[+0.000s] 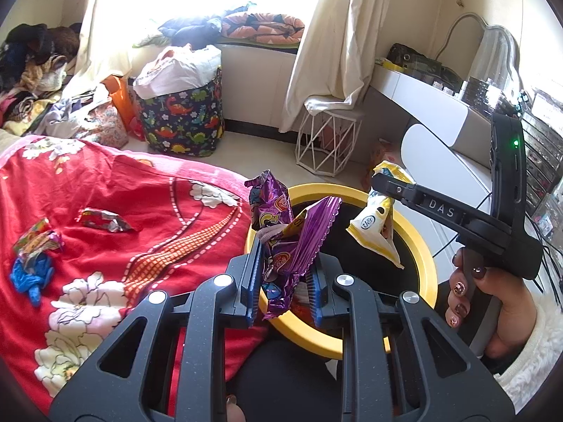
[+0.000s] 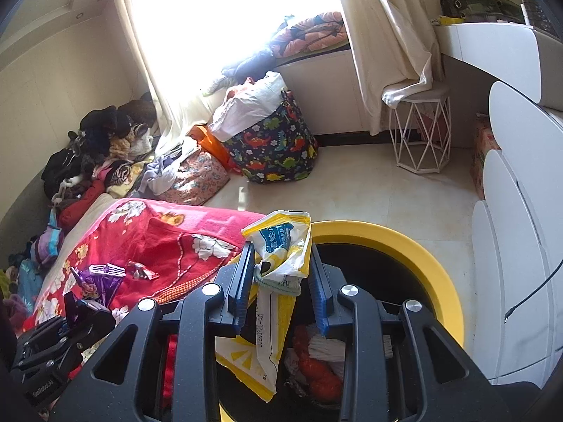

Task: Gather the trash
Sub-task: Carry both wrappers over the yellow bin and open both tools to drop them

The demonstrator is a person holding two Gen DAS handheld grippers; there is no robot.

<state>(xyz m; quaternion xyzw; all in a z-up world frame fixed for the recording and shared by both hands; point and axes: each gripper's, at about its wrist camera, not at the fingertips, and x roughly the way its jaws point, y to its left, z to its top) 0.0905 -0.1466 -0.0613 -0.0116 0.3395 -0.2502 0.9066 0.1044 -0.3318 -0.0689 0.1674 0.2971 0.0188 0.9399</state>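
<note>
My left gripper [image 1: 283, 256] is shut on a crumpled purple snack wrapper [image 1: 281, 242] and holds it over the near rim of a yellow-rimmed bin [image 1: 422, 246]. My right gripper [image 2: 281, 270] is shut on a yellow and white snack bag [image 2: 278, 256] that hangs over the same bin [image 2: 422, 256]; it also shows in the left wrist view [image 1: 380, 225], hanging from the right gripper [image 1: 378, 179] above the bin mouth. Red and white trash lies inside the bin [image 2: 316, 362]. More wrappers lie on the red floral blanket: a silver-red one [image 1: 103, 219], a colourful one [image 1: 37, 239] and a blue scrap [image 1: 30, 274].
The red floral blanket [image 1: 105, 246] covers the bed at left. A dinosaur-print basket [image 1: 183, 119] and piles of clothes stand by the window. A white wire stool [image 1: 329, 140] and a white dresser [image 1: 440, 116] stand at right.
</note>
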